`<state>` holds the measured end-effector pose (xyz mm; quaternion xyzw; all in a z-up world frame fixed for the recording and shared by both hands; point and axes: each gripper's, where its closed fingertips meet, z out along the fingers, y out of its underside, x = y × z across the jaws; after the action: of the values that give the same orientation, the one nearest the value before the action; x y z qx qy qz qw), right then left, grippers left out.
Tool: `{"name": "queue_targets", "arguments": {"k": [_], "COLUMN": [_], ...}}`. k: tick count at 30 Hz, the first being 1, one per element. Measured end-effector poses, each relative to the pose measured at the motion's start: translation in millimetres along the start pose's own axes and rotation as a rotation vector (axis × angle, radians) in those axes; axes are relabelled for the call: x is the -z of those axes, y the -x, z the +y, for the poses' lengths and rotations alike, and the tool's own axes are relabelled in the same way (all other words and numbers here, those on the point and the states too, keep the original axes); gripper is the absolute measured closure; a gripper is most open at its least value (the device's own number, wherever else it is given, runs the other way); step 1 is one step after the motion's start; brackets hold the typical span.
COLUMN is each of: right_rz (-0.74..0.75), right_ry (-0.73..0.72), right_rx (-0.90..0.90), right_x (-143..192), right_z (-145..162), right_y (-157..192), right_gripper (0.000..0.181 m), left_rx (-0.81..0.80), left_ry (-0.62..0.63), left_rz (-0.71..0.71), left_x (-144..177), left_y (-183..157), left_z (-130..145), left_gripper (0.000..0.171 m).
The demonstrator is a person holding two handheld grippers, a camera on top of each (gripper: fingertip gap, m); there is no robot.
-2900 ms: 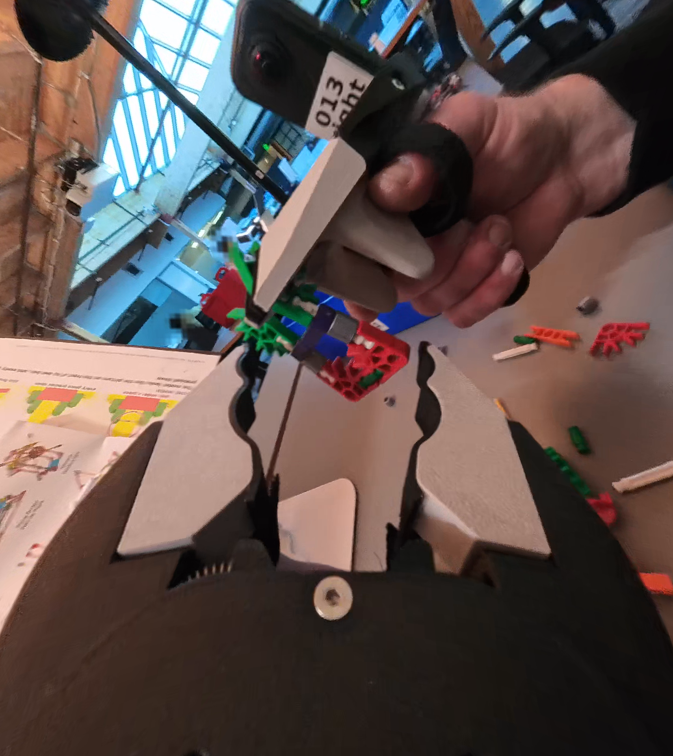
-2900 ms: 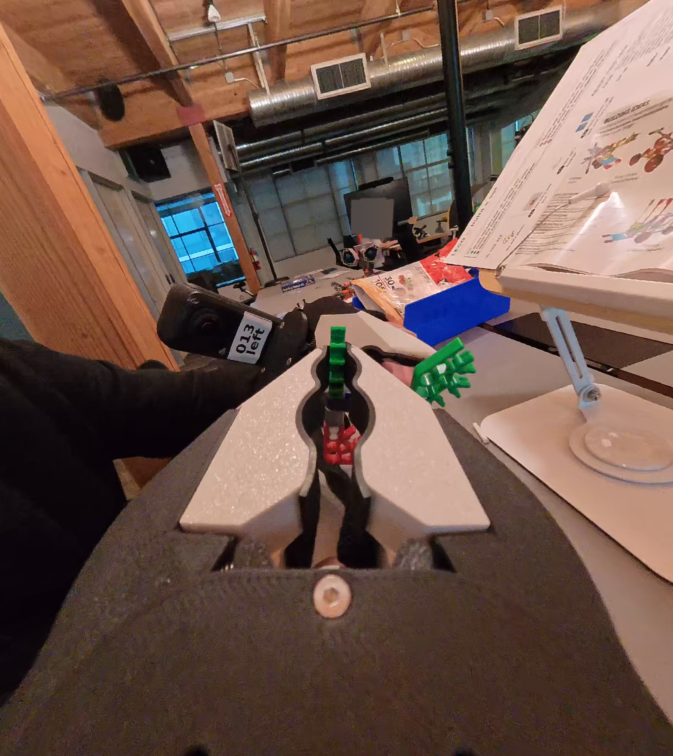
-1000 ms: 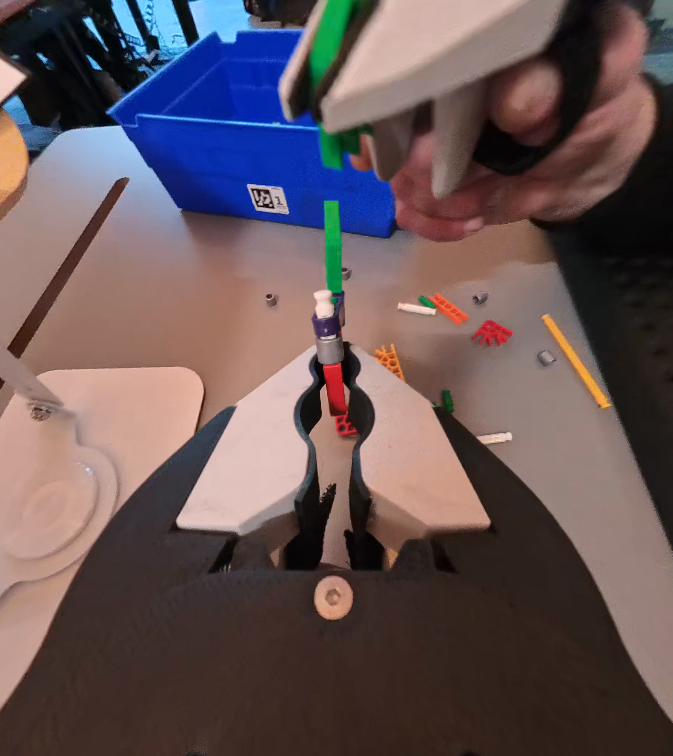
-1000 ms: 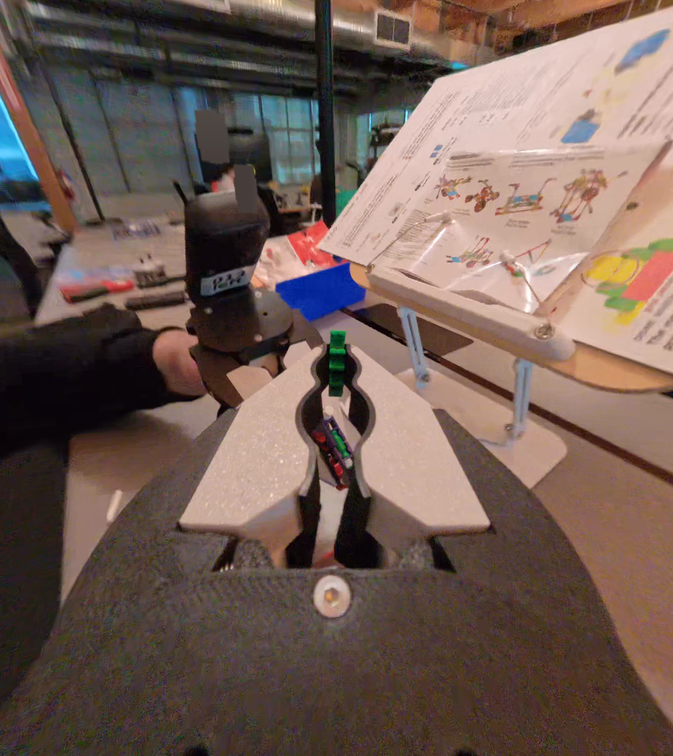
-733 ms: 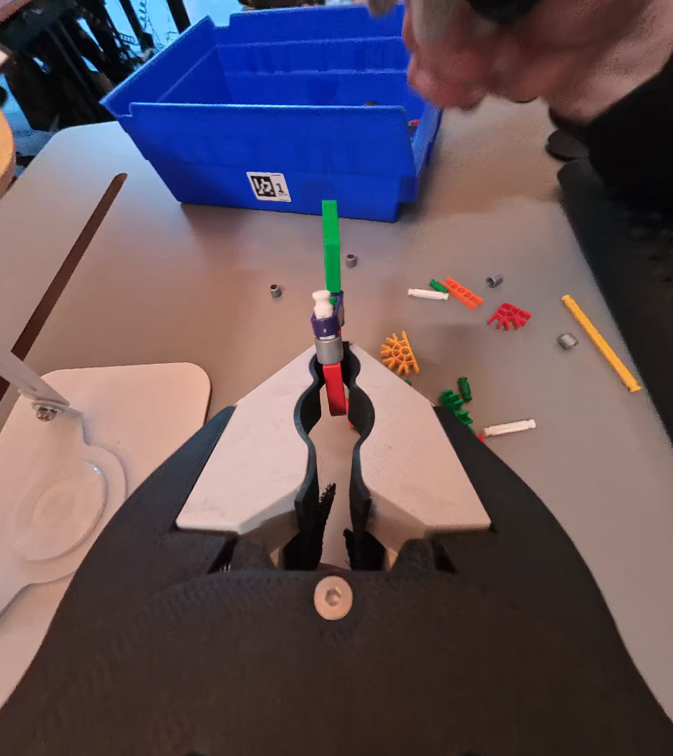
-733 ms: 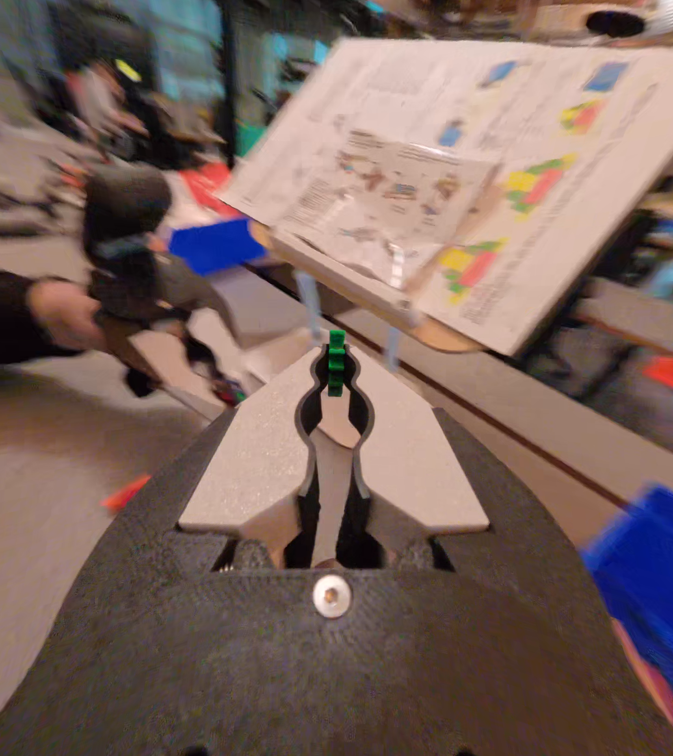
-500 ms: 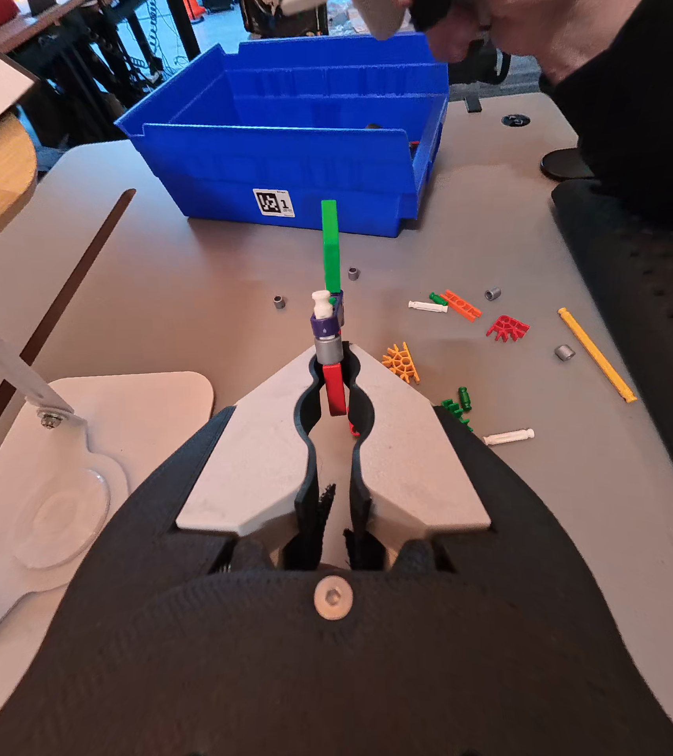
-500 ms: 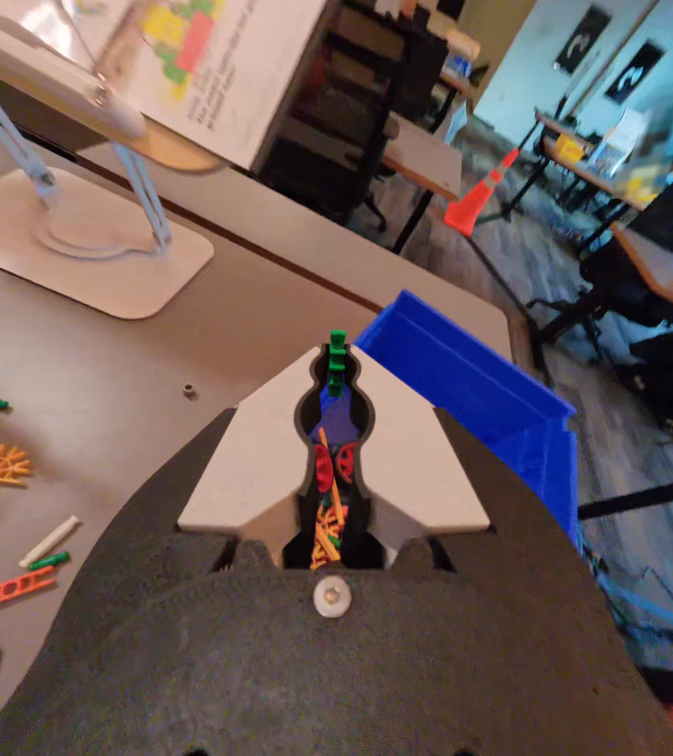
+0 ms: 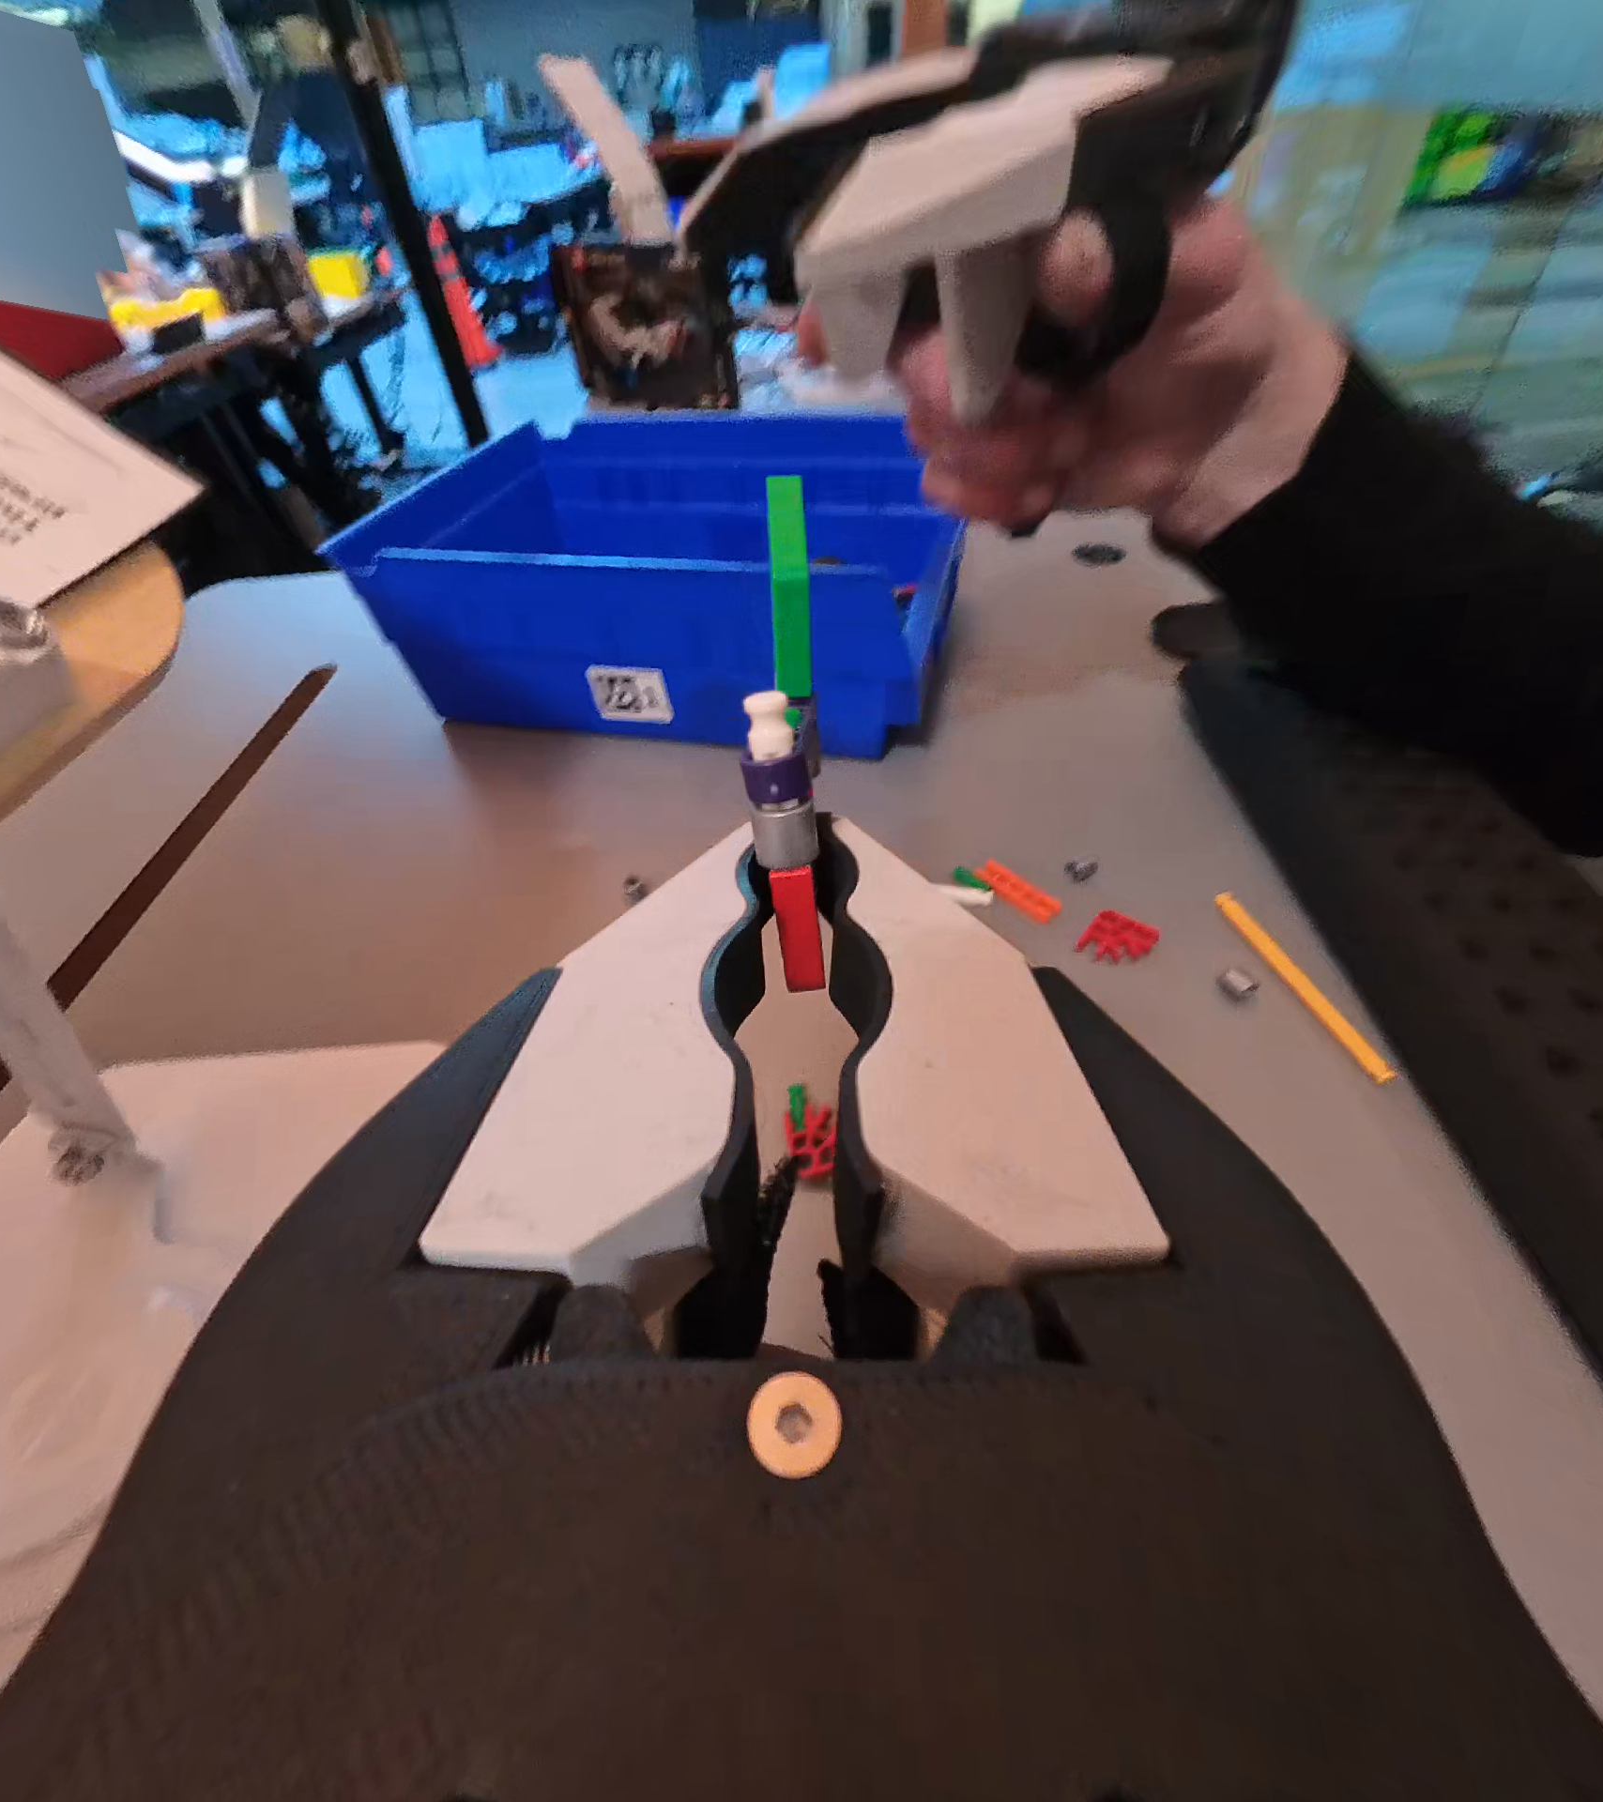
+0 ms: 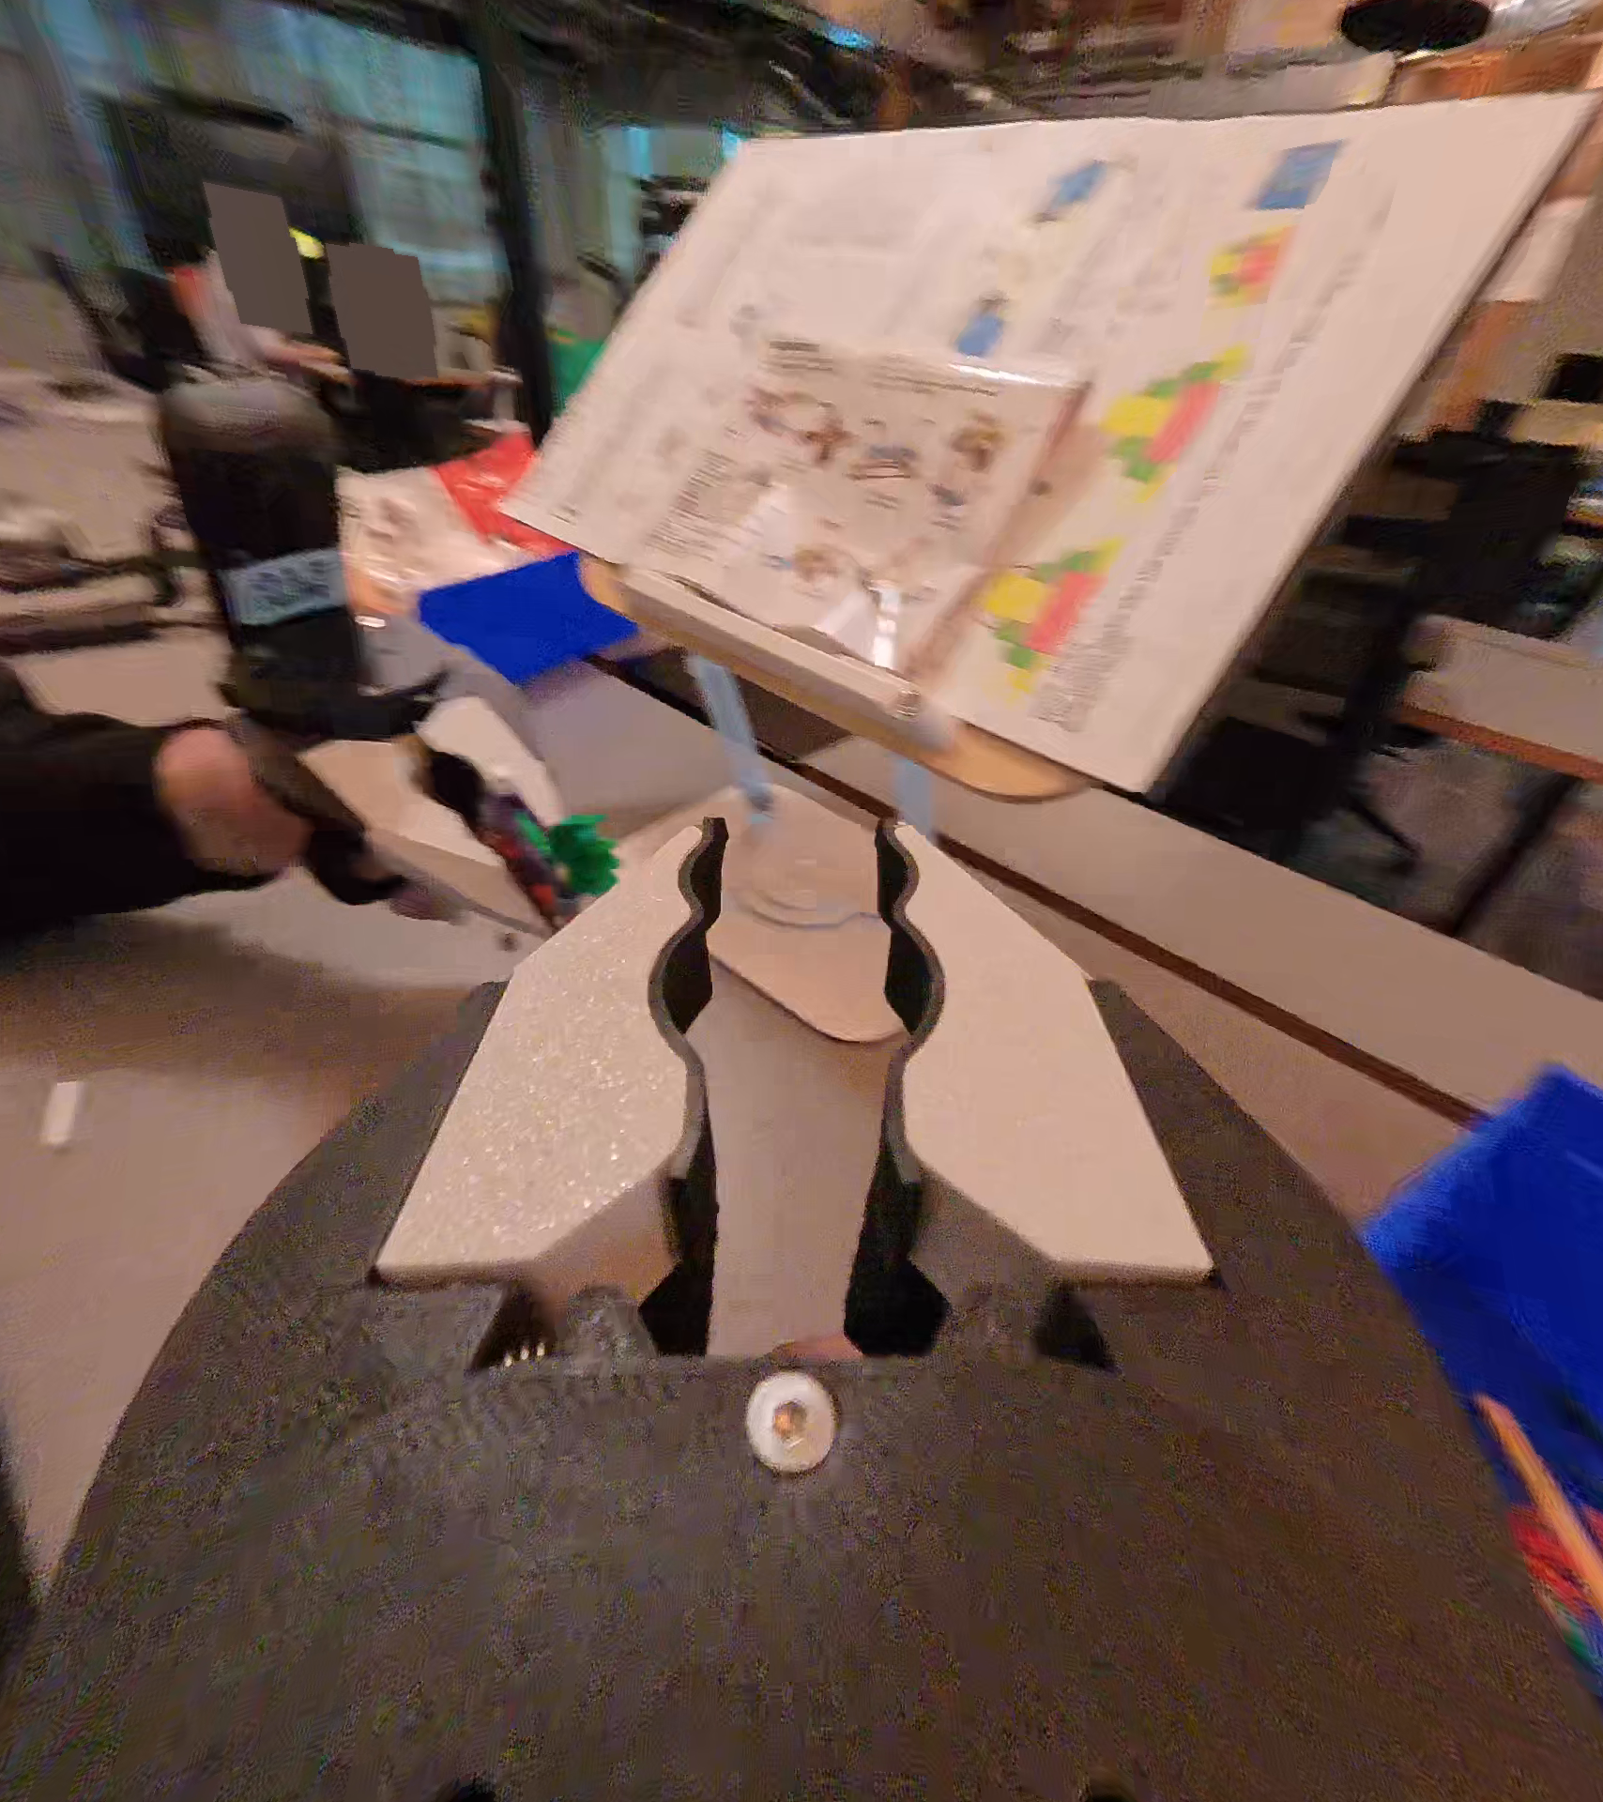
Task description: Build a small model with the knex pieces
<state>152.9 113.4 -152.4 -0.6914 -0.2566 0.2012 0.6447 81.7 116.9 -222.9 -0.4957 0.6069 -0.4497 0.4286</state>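
Pinching a small toy assembly point(image 9: 786, 829) by its flat red piece point(image 9: 798, 926), the left gripper point(image 9: 790, 868) has its jaws pressed together on that piece near their tips, so that the rest of the stack stands clear above them: a grey sleeve, a purple collar, a white peg and a long green strip point(image 9: 788, 585) pointing straight up. Held low on the red end like this, the upper joints are left free and easy to reach, which looks like the reason for the grip. Below the jaws, on the grey table point(image 9: 486, 858), a little red and green piece point(image 9: 807, 1136) lies in the gap between the fingers. Further out to the right are loose parts: an orange ladder piece point(image 9: 1022, 889), a red fan-shaped connector point(image 9: 1116, 938), a yellow rod point(image 9: 1297, 985) and small grey sleeves. Behind the assembly sits a blue bin point(image 9: 583, 624), placed within easy reach of both hands. The right gripper point(image 10: 800, 858) has its jaws spread and nothing between them; in the left wrist view it hangs blurred in the air above the bin point(image 9: 934, 185), held by a hand point(image 9: 1129, 410) in a dark sleeve. Ahead of it a printed instruction sheet point(image 10: 1051, 390) leans on a tilted stand point(image 10: 807, 926), propped at an angle so its pictures face whoever works at the table.
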Motion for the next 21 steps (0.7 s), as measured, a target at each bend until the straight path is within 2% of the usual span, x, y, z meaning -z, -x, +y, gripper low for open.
{"name": "queue_targets", "arguments": {"k": [2,4,7,8,9,10,12,14,21], "right_rz": [-0.144,-0.29,-0.385,-0.394,-0.384,-0.372,-0.366,-0.286,0.06], "right_ry": [-0.016,-0.033,-0.078,-0.087,-0.104,-0.122,-0.154,-0.146,-0.057], "right_rx": [-0.04,-0.08,-0.087,-0.066,-0.045,-0.032,-0.021,0.07,0.589], "right_x": [-18.7,-31.0,-41.5,-44.1,-46.6,-47.9,-47.2,-49.7,-57.4], "right_z": [3.9,7.0,6.0,6.7,6.3,4.9,1.7,3.6,11.5], "right_y": [29.4,57.0,78.6,82.4,82.8,81.9,81.9,77.3,62.0], "right_gripper": [0.14,0.134,0.139,0.147,0.171,0.176,0.178,0.178,0.176], "left_rx": [0.011,0.041,0.077,0.082,0.088,0.098,0.135,0.164,0.301], "left_ry": [-0.084,-0.116,-0.141,-0.143,-0.149,-0.155,-0.174,-0.173,-0.154], "left_rz": [0.058,0.084,0.139,0.157,0.174,0.181,0.196,0.181,0.212], "left_x": [4.0,4.7,4.3,3.5,3.0,2.2,2.6,0.9,-5.1], "left_y": [-10.1,-14.2,-22.4,-25.7,-28.8,-30.2,-30.4,-27.2,-27.5], "left_z": [-13.5,-19.9,-23.6,-23.4,-23.8,-24.2,-27.7,-27.0,-23.1], "left_gripper": [0.168,0.168,0.168,0.168,0.168,0.168,0.167,0.167,0.168]}}
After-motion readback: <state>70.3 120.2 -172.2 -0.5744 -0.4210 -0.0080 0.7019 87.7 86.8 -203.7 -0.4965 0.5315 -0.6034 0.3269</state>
